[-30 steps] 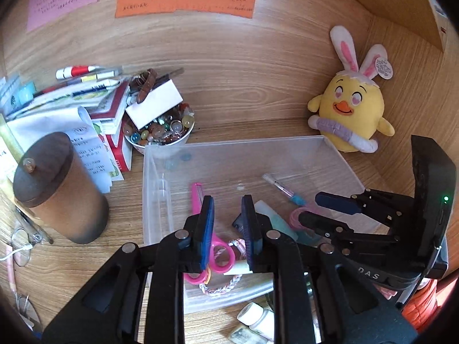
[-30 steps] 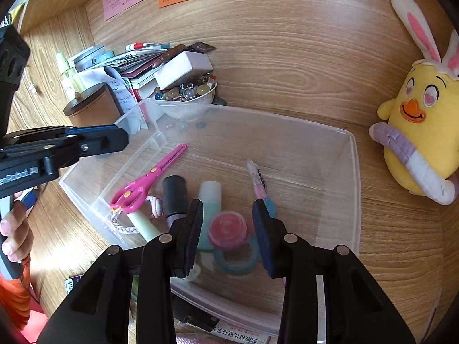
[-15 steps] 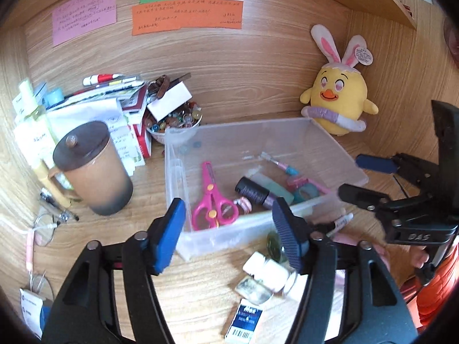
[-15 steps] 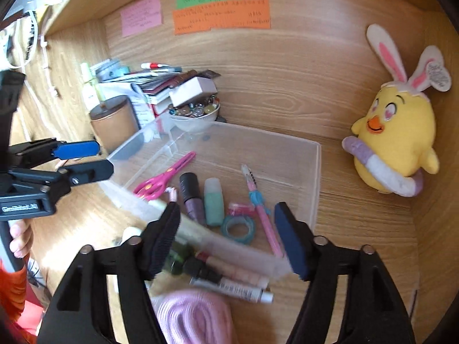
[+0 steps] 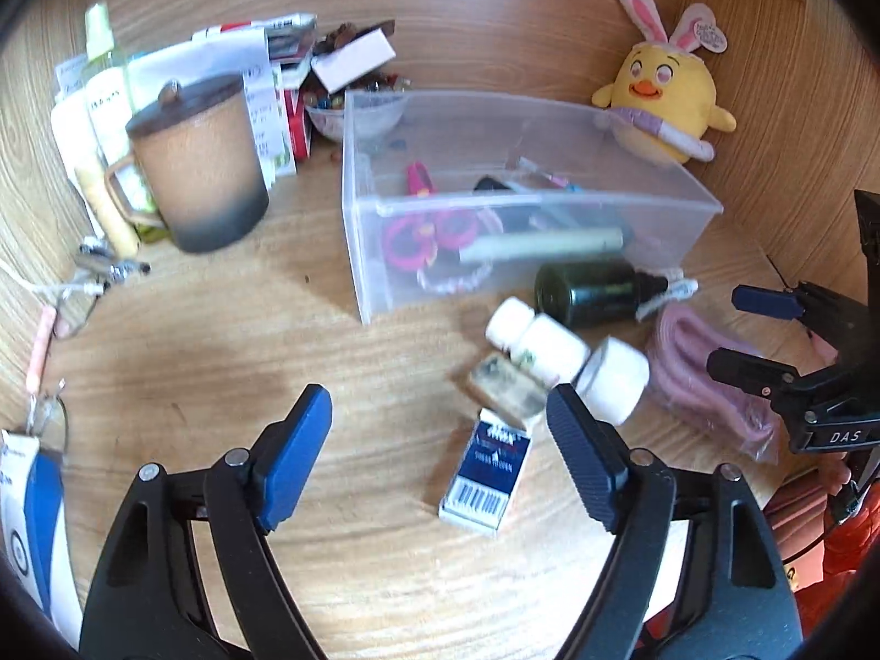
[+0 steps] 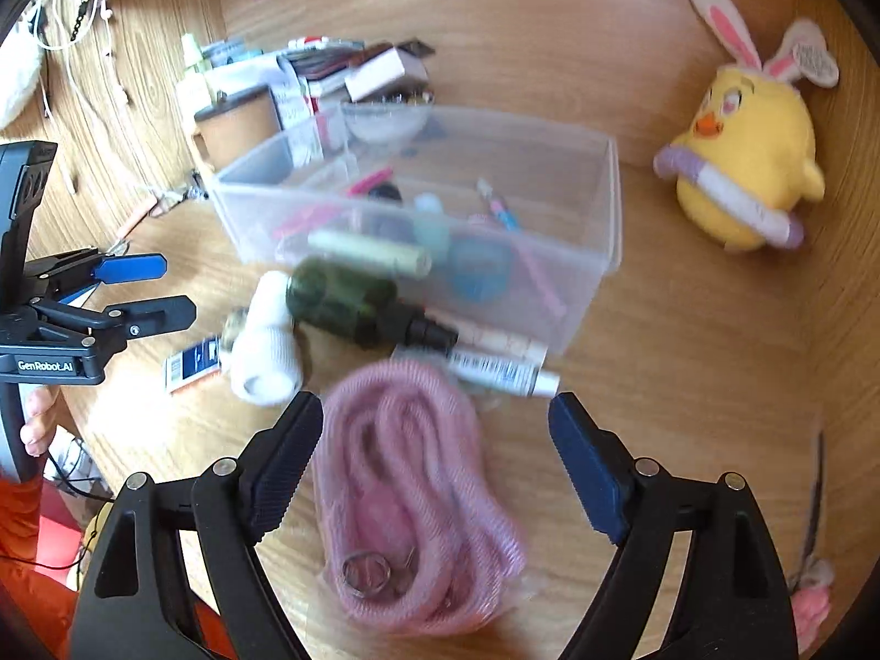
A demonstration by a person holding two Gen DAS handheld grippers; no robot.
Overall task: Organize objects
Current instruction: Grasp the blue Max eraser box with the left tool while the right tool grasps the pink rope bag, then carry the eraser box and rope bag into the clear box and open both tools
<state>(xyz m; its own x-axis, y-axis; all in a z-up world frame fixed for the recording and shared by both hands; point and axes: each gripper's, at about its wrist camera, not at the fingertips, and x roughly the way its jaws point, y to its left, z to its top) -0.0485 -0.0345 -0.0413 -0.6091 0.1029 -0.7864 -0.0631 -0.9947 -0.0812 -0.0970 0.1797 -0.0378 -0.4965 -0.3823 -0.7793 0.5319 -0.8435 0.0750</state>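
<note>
Currently both claws released, jaws just been opening, nothing between the pads. Left claw (image 5: 440, 440) hovers over bare worktop (image 5: 220, 357); small blue-and-white box (image 5: 487, 473) lies just below its gap, white bottles (image 5: 550, 349) at 1 o'clock. Right claw (image 6: 434, 440) hovers over the pink coiled cord (image 6: 407, 495), which lies on the worktop in its gap. Dark green bottle (image 6: 357, 302) at 11 o'clock, touching the clear bin (image 6: 599, 231). Bin holds pink scissors (image 5: 418, 231), pens, tape. Yellow plush chick (image 6: 748, 165) at 2 o'clock, apart from the bin.
</note>
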